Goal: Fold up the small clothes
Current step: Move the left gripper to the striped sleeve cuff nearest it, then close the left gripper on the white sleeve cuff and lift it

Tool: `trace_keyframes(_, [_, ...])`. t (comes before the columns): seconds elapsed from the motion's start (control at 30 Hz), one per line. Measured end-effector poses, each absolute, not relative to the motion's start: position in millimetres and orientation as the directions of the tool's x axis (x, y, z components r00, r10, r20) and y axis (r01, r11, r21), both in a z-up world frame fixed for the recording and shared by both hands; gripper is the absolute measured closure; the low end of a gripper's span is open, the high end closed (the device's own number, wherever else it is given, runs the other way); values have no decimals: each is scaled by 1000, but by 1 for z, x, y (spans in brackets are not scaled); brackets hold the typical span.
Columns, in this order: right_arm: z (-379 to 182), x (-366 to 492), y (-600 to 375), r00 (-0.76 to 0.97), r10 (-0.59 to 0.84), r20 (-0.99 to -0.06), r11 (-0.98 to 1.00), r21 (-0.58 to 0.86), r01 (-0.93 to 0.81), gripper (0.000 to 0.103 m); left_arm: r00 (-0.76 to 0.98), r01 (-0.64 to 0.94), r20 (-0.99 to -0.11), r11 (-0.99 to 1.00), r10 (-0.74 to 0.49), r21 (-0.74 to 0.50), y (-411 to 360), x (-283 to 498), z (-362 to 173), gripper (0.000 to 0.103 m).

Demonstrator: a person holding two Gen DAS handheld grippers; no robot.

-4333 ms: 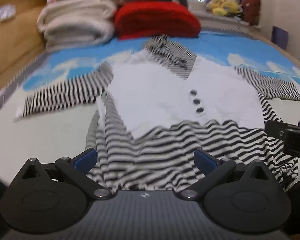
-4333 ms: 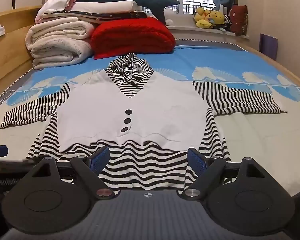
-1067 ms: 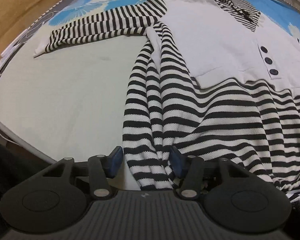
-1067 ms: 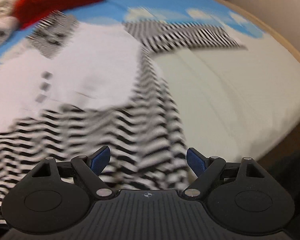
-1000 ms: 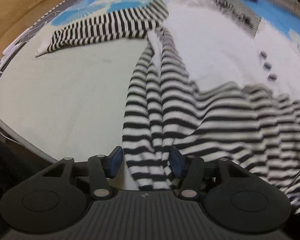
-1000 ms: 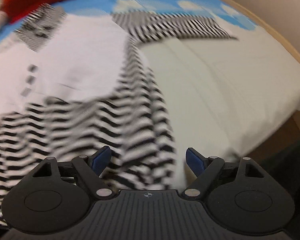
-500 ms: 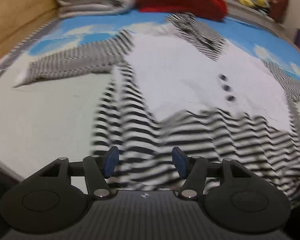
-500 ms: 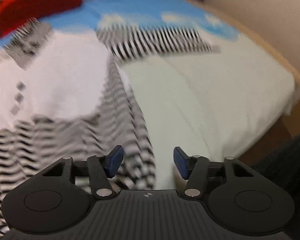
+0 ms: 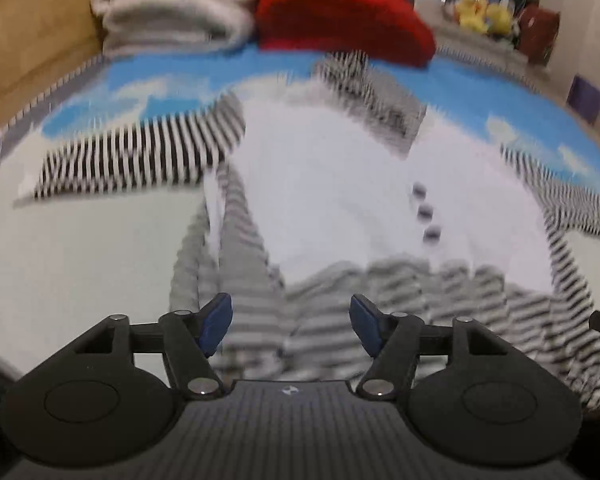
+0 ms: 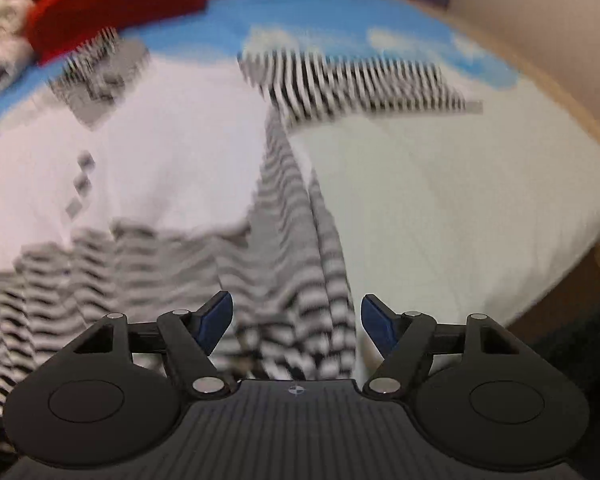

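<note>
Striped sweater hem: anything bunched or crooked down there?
Yes. The striped sweater lies flat on the bed, but its hem ripples in bunched folds between the open left claw and the open right claw. Motion blur hides detail.

A small black-and-white striped top (image 9: 340, 208) with a white vest-like front panel lies face up and spread flat on the bed; three dark buttons (image 9: 425, 212) run down its middle; both striped sleeves stretch outward; its striped hem bunches nearest the cameras.
</note>
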State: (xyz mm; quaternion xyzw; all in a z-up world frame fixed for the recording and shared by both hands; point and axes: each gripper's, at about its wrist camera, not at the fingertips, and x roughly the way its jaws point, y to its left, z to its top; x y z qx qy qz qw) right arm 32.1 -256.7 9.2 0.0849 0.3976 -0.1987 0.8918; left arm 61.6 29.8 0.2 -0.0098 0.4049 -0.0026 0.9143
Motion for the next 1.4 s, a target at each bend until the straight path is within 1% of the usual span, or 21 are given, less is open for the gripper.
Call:
trace_keyframes(0.1, [30,31,-254,677,-285,-679,917,12,398,30,728,41,-684,999,-48,-26,35,79,36,27])
trace_keyframes(0.2, [50,26,-253,742,-258,-619,934,37,356,30,774,72,-629,997,-75,-29,51,116,69,25])
trace_keyframes(0.3, [75,27,-252,797,-240,-554,952,26,305,30,795,89,-600,996,-85,-23,75,160,90,26])
trace_keyframes(0.37, [94,28,-255,834,-214,-508,961,41,272,30,805,87,-589,996,-75,-7,94,190,94,26])
trace_keyframes(0.43, [113,31,-260,871,-189,-454,969,57,241,30,807,65,-588,998,-52,0,117,218,89,33])
trace_keyframes(0.5, [132,42,-264,895,-185,-405,974,47,223,29,799,20,-601,1000,-24,-14,143,235,74,55])
trace_keyframes(0.53, [139,48,-266,904,-198,-380,973,34,227,29,778,-8,-628,999,-19,-39,158,243,61,62])
trace_keyframes(0.57, [146,54,-267,911,-214,-352,972,18,235,29,731,-48,-682,996,-17,-77,174,251,48,80])
trace_keyframes(0.6, [153,60,-267,919,-224,-323,971,2,238,29,685,-97,-728,988,-22,-121,190,261,38,88])
trace_keyframes(0.67, [162,79,-267,933,-216,-289,975,-19,220,28,657,-173,-753,963,-43,-206,216,270,27,88])
trace_keyframes(0.77, [166,114,-263,941,-163,-295,986,-29,162,28,644,-245,-765,947,-1,-207,242,278,18,88])
trace_keyframes(0.87, [170,151,-254,945,-86,-316,996,-32,80,28,622,-326,-783,909,0,-259,271,282,6,87])
trace_keyframes(0.93, [169,171,-249,941,-53,-334,999,-22,48,28,606,-385,-795,868,-20,-315,295,275,-5,83])
trace_keyframes(1.0, [161,184,-243,940,-40,-339,999,-1,42,28,587,-451,-809,819,-27,-355,319,273,-17,73])
trace_keyframes(1.03, [154,189,-242,938,-38,-345,999,10,44,28,575,-487,-818,792,-28,-369,331,271,-23,70])
trace_keyframes(1.07, [145,193,-241,930,-43,-365,998,18,53,28,563,-519,-826,765,-29,-381,341,269,-28,68])
trace_keyframes(1.13, [133,206,-239,894,-55,-444,996,43,82,29,543,-589,-839,699,-28,-404,363,264,-39,68])
trace_keyframes(1.17, [130,211,-238,882,-30,-471,994,76,75,29,535,-619,-845,666,-29,-415,374,262,-44,68])
trace_keyframes(1.27, [132,219,-235,876,33,-481,993,112,24,35,520,-686,-854,591,-11,-425,400,257,-52,68])
trace_keyframes(1.37, [136,222,-235,881,50,-471,995,96,-5,52,501,-723,-865,550,2,-417,414,256,-59,66])
trace_keyframes(1.4, [136,223,-237,880,57,-471,995,104,-8,60,496,-734,-868,535,2,-418,417,257,-62,66])
